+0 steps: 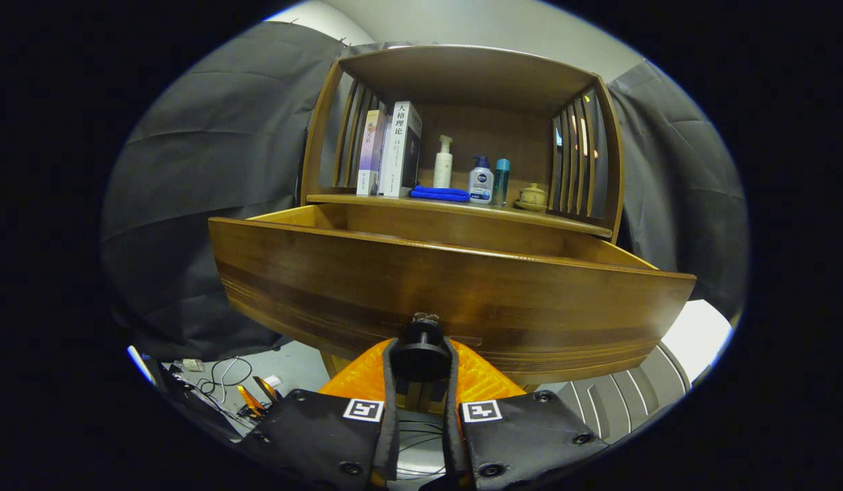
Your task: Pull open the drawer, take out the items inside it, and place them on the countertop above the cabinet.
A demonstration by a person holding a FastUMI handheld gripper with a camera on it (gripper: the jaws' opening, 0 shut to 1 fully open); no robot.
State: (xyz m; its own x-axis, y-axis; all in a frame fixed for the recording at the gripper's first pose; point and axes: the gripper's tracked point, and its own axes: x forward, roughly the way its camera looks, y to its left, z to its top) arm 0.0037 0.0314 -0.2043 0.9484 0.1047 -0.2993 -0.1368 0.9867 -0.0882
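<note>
The wooden drawer point(449, 293) stands pulled out of the cabinet toward me, its wide front panel just ahead of the fingers. My gripper point(421, 358) is shut on the drawer's round dark knob point(422, 354), one finger on each side of it. The drawer's inside is hidden behind its front panel, so no contents show. Above the drawer runs the countertop point(565, 218), the floor of an open wooden shelf unit.
On the countertop stand books point(393, 149), a folded blue cloth point(440, 194), a white pump bottle point(443, 162), a white and blue bottle point(481, 181), a teal bottle point(501, 181) and a small lidded pot point(533, 197). Cables point(224, 378) lie on the floor at the lower left.
</note>
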